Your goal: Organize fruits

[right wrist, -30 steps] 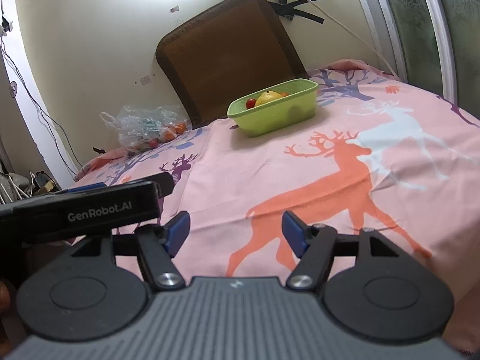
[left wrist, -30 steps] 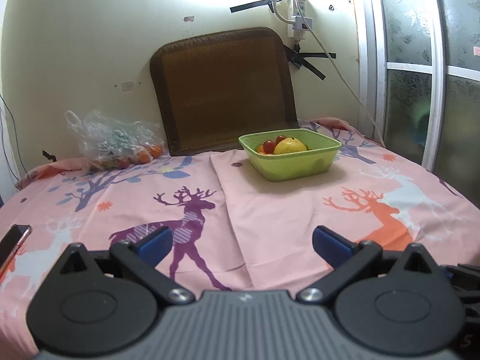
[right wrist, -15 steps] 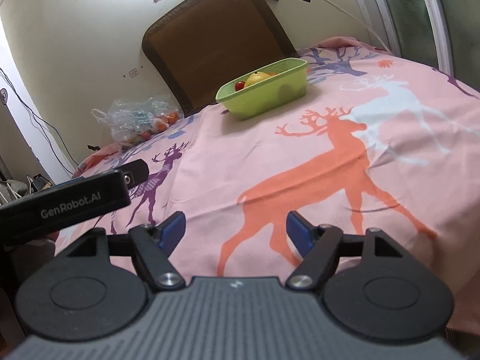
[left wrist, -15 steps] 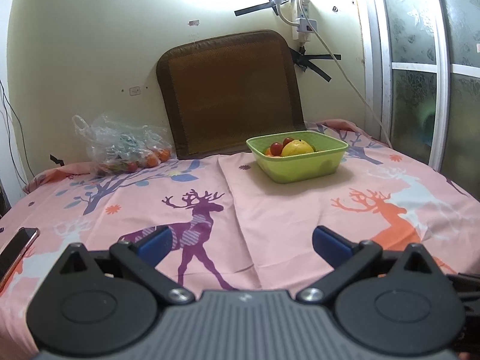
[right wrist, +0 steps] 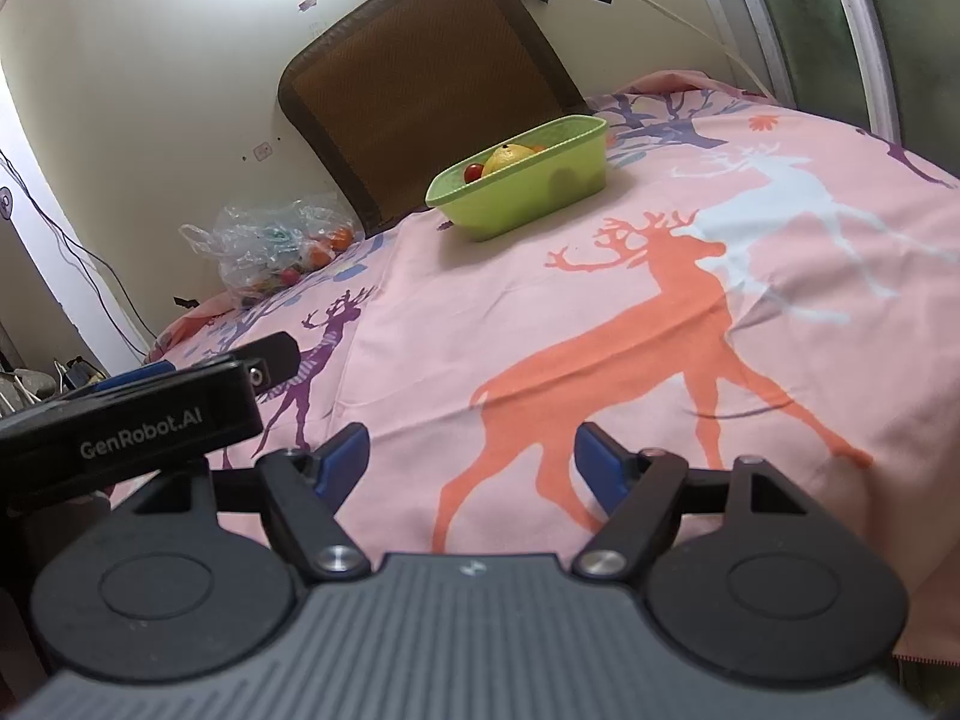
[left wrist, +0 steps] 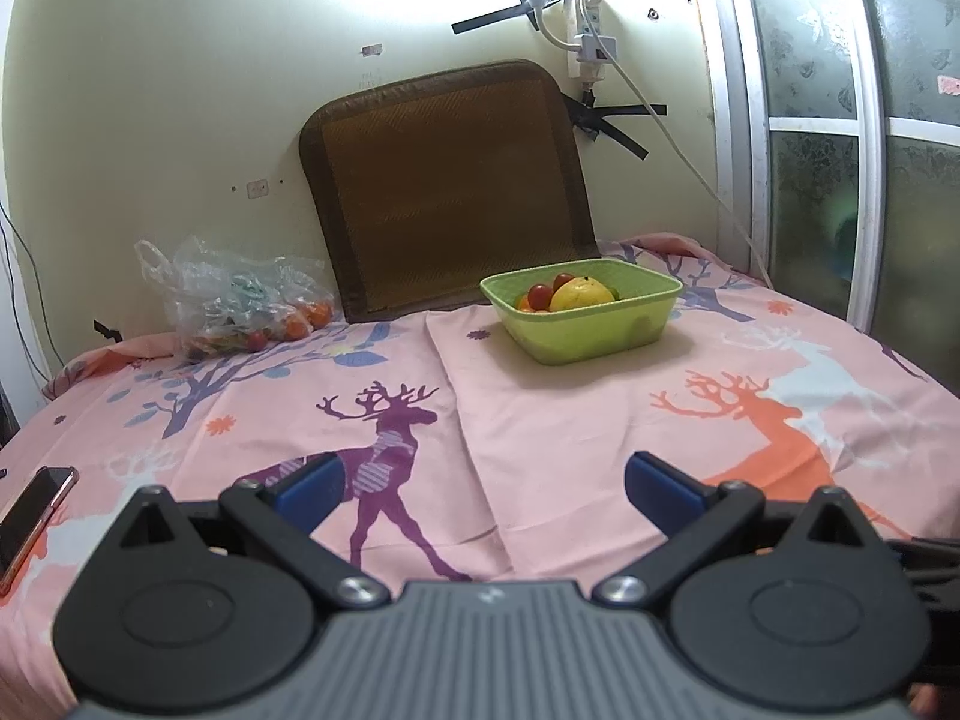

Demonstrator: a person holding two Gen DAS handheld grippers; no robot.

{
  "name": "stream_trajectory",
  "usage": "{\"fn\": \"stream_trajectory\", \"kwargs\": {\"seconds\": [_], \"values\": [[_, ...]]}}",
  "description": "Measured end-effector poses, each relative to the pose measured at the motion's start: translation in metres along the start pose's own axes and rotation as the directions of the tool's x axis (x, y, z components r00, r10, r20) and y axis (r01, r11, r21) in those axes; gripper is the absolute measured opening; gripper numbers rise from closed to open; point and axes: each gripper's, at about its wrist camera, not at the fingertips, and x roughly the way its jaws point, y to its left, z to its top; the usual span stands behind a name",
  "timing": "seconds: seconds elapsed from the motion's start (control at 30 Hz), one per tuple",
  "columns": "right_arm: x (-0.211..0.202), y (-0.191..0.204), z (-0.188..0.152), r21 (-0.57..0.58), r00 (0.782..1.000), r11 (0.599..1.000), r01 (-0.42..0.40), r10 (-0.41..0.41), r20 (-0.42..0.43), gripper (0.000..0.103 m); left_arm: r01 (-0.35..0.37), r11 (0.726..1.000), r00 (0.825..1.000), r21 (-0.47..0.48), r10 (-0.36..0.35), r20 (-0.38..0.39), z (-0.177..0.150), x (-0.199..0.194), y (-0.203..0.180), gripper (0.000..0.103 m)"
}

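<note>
Both wrist views have shifted a little since a second ago: the green basket point(left wrist: 581, 324) now sits slightly lower and further right in the left view, and the right view has tilted further. Left gripper point(left wrist: 483, 483) is wide open with nothing between its blue pads, right gripper point(right wrist: 471, 462) likewise open and empty, both low over the near edge of the pink deer-print sheet point(left wrist: 540, 420), well apart from the fruit. That basket sits far back by the brown cushion point(left wrist: 450, 186) holding a yellow fruit point(left wrist: 581, 294) and small red ones, while a clear plastic bag point(left wrist: 237, 306) of more fruit lies to its left by the wall, and a phone point(left wrist: 33, 513) rests at the sheet's left edge.
</note>
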Motion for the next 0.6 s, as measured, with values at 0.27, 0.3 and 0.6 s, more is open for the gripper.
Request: {"fn": "stream_trajectory", "kwargs": {"seconds": [0.27,0.3,0.6], "values": [[-0.001,-0.0039,0.0011,0.01,1.0,1.0,0.002,-0.002,0.003,0.078,-0.018,1.0,1.0,-0.008,0.018,0.007,0.002,0.0005,-0.0002,0.103],[-0.0012,-0.0036,0.0005,0.011,1.0,1.0,0.003,-0.003,0.004,0.078,-0.019,1.0,1.0,-0.011,0.019,0.007,0.0018,0.0005,-0.0008,0.103],[0.0,-0.0063,0.0025,0.01,1.0,1.0,0.003,-0.003,0.009,0.078,-0.036,0.999,0.999,0.002,0.036,0.012,0.0016,0.0016,-0.0009,0.103]]}}
